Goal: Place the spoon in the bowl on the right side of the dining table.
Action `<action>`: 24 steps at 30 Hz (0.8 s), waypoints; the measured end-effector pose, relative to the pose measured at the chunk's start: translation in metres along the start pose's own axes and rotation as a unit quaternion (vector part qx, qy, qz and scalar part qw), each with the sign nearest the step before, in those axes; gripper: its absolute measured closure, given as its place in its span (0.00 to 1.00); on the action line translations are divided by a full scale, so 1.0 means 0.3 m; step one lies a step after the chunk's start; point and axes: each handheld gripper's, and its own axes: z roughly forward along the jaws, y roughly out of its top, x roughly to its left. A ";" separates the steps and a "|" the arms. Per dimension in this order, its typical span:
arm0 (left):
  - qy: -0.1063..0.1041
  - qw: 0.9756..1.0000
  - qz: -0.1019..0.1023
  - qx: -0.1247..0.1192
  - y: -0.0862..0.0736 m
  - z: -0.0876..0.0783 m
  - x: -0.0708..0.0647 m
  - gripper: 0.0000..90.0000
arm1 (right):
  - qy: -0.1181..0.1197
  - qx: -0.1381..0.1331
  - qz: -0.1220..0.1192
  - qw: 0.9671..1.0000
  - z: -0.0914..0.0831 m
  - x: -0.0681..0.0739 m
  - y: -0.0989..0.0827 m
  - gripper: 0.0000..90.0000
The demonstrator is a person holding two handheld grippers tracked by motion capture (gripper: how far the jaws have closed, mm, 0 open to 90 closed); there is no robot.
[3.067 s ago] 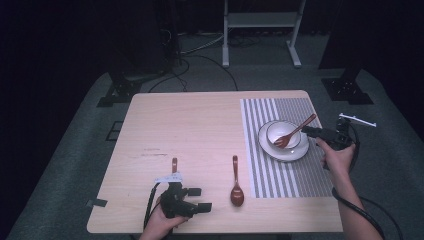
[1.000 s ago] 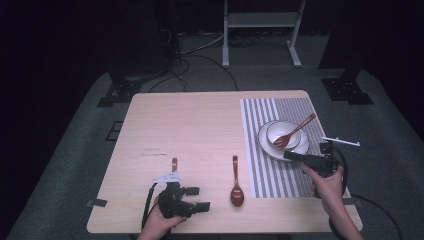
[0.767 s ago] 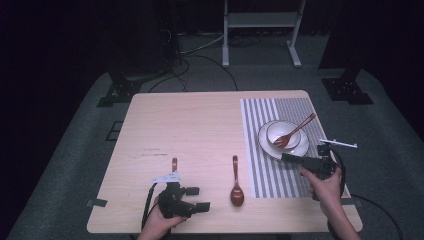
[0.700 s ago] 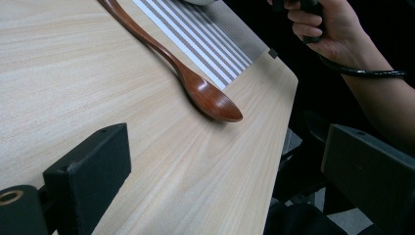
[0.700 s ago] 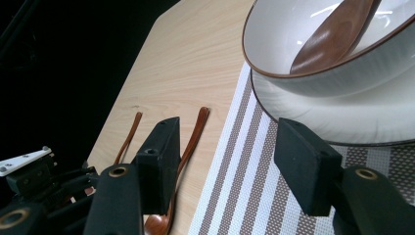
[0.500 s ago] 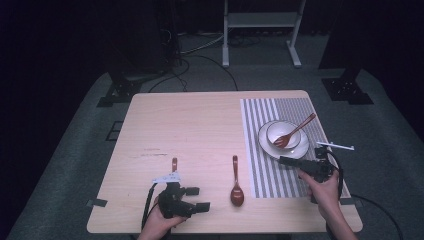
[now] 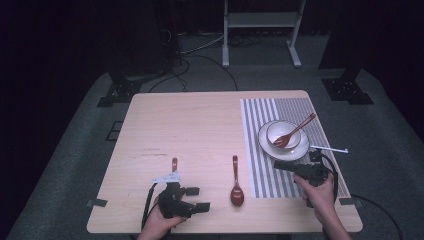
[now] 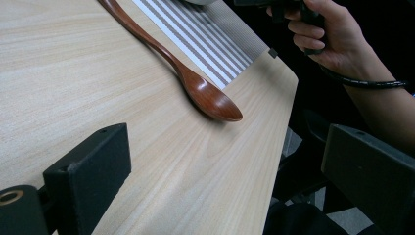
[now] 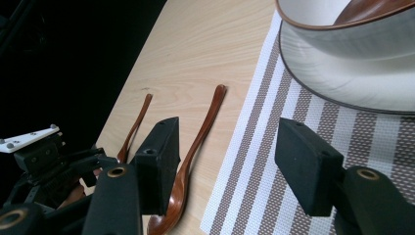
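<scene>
The right gripper [image 7: 285,165] hangs low over the striped placemat [image 7: 260,165], jaws parted wide with nothing between them, its hand [image 7: 320,192] wrapped around the body near the table's [image 7: 200,125] front right corner. Just beyond its jaws, a touch to the far side, sits the white bowl [image 7: 283,134] on its plate [image 7: 302,149], and a wooden spoon [image 7: 295,132] leans in that bowl with its handle poking out over the rim. In the right gripper view the bowl's wall [image 9: 352,34] and the plate [image 9: 362,83] loom close above the jaws.

Off the mat's edge, straight out past the right gripper's tips, lies a second wooden spoon [image 7: 236,180] flat on the bare wood, bowl end toward the person. In the right gripper view it [image 9: 195,147] runs up just beside the left-hand jaw, apart from it.

Over on the other side, the left gripper [image 7: 197,198] rests at the table's front edge in its hand [image 7: 162,220], jaws spread and empty. That same loose spoon [image 8: 195,83] lies ahead of it, clear of both jaws, with the mat [image 8: 215,44] beyond. A third spoon handle [image 7: 174,164] peeks out just behind the left gripper.
</scene>
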 end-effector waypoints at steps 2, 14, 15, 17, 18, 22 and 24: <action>0.000 1.000 0.000 0.000 0.000 0.000 0.000 0.03 | 0.001 0.002 0.000 1.000 0.002 0.007 -0.003 0.46; 0.000 1.000 0.001 0.000 0.000 -0.001 0.000 0.03 | 0.004 0.011 -0.005 1.000 0.023 0.017 -0.030 0.45; 0.000 1.000 0.001 0.000 0.000 -0.001 0.000 0.03 | 0.004 0.014 -0.006 1.000 0.026 0.019 -0.034 0.45; 0.000 1.000 0.001 0.001 0.000 -0.001 -0.001 0.03 | 0.005 0.015 -0.008 1.000 0.031 0.020 -0.038 0.45; 0.000 1.000 0.001 0.001 0.000 -0.001 -0.001 0.03 | 0.005 0.016 -0.008 1.000 0.032 0.020 -0.040 0.45; 0.000 1.000 0.001 0.001 0.000 -0.002 -0.003 0.03 | 0.008 0.019 -0.006 1.000 0.040 0.021 -0.054 0.45; 0.001 1.000 0.002 0.001 0.000 -0.003 -0.003 0.03 | 0.009 0.021 -0.007 1.000 0.045 0.022 -0.063 0.45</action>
